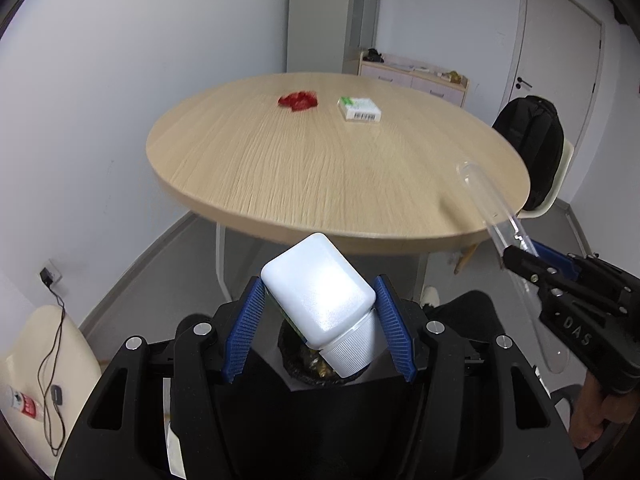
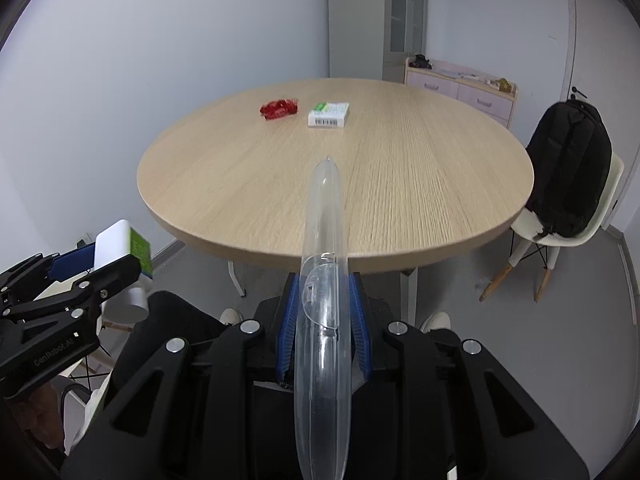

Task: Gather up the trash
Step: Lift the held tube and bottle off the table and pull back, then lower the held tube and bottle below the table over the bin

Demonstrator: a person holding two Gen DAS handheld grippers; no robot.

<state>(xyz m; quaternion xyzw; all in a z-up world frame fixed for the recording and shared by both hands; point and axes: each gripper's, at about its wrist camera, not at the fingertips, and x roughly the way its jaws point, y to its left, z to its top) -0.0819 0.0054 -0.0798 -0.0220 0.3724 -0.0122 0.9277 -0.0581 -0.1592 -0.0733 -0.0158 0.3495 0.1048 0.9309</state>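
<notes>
Left wrist view: the left gripper (image 1: pixel 320 320) stands about half open, its blue pads pressed on a white bottle (image 1: pixel 320 296) tilted cap-down between the jaws, over a dark bin (image 1: pixel 296 364) below. On the round table (image 1: pixel 320 168), a red wrapper (image 1: pixel 298 101) lies at 12 o'clock, a small white box (image 1: pixel 359 109) just right of it. At 3 o'clock the right gripper (image 1: pixel 520 258) pinches a clear plastic tube (image 1: pixel 486 200).

Right wrist view: the right gripper (image 2: pixel 323 312), jaws narrowly parted, clamps the clear plastic tube (image 2: pixel 322 280) lengthwise, its tip toward 12 o'clock. The left gripper (image 2: pixel 108 258) shows at 9 o'clock with the bottle (image 2: pixel 116 242).
</notes>
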